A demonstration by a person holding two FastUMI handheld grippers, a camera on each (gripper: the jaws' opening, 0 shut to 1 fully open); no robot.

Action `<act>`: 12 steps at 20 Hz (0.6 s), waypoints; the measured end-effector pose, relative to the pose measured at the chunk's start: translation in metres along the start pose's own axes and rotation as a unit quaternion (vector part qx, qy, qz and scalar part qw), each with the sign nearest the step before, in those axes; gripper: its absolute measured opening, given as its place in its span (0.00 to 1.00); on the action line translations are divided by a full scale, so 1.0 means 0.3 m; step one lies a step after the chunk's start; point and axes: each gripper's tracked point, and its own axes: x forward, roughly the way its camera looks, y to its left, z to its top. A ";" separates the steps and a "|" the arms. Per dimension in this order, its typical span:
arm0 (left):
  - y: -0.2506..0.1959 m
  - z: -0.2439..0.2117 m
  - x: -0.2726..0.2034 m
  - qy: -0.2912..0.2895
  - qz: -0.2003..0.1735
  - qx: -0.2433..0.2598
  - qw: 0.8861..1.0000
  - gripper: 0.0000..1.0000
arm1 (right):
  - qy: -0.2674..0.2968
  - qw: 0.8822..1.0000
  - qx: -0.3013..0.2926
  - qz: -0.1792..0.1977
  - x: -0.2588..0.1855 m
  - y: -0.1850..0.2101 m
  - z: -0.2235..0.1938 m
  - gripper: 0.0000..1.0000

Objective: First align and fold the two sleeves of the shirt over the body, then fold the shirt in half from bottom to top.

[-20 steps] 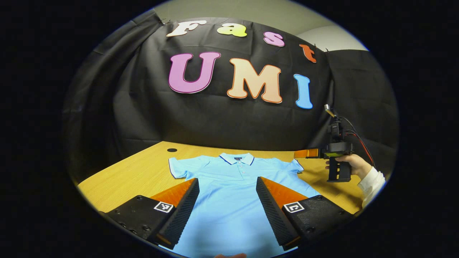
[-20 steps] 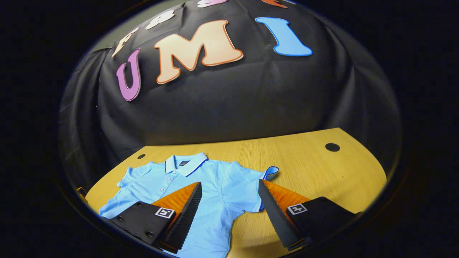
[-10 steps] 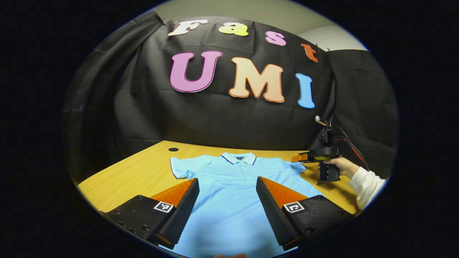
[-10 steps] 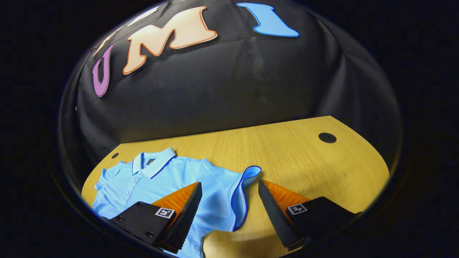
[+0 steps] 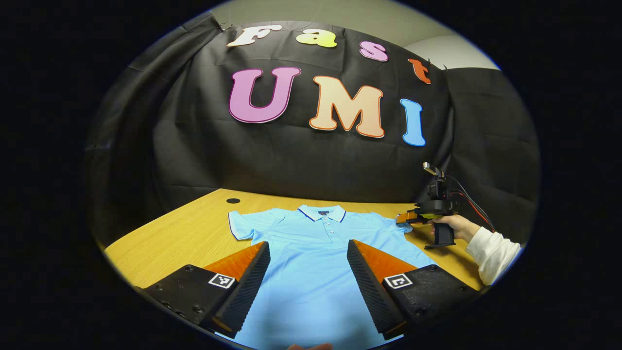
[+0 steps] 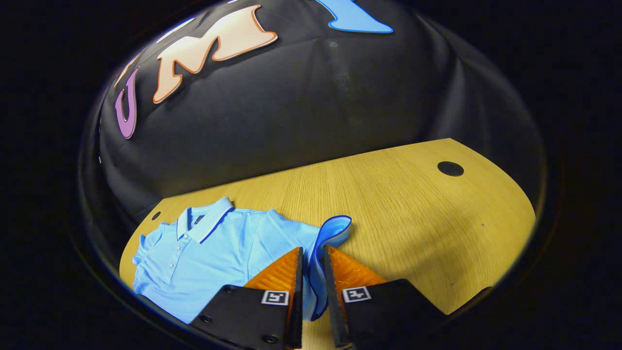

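Note:
A light blue polo shirt [image 5: 311, 243] with a dark-trimmed collar lies face up on the wooden table [image 5: 175, 238], collar toward the far wall. My left gripper [image 5: 308, 253] hovers open over the shirt's lower body, a finger on each side of the button line. My right gripper [image 6: 312, 253] is shut on the shirt's right sleeve [image 6: 330, 233], whose trimmed cuff curls up past the fingertips. In the left gripper view, the right gripper [image 5: 406, 218] sits at that sleeve, held by a hand [image 5: 449, 226] in a white sleeve. The shirt's left sleeve [image 5: 240, 226] lies flat, spread outward.
Bare table stretches to the right of the shirt in the right gripper view, with a round cable hole [image 6: 450, 168] near the far corner. Another hole [image 5: 233, 201] lies behind the left sleeve. The black cloth wall stands close behind the table.
My right gripper came down to the right sleeve and its fingers closed on the cloth, lifting the cuff. The left gripper stayed almost still and open.

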 end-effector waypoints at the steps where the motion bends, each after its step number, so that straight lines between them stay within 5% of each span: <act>1: -0.001 -0.002 0.000 0.001 0.000 -0.001 1.000 0.95 | 0.002 1.000 0.002 0.000 -0.011 0.001 0.005 0.15; 4: 0.005 -0.002 0.002 0.002 0.001 -0.001 1.000 0.95 | 0.003 1.000 0.002 0.003 -0.014 0.008 0.006 0.04; 12: 0.010 0.006 -0.017 -0.001 0.000 -0.001 1.000 0.95 | -0.060 0.997 -0.032 0.044 -0.147 0.174 0.147 0.02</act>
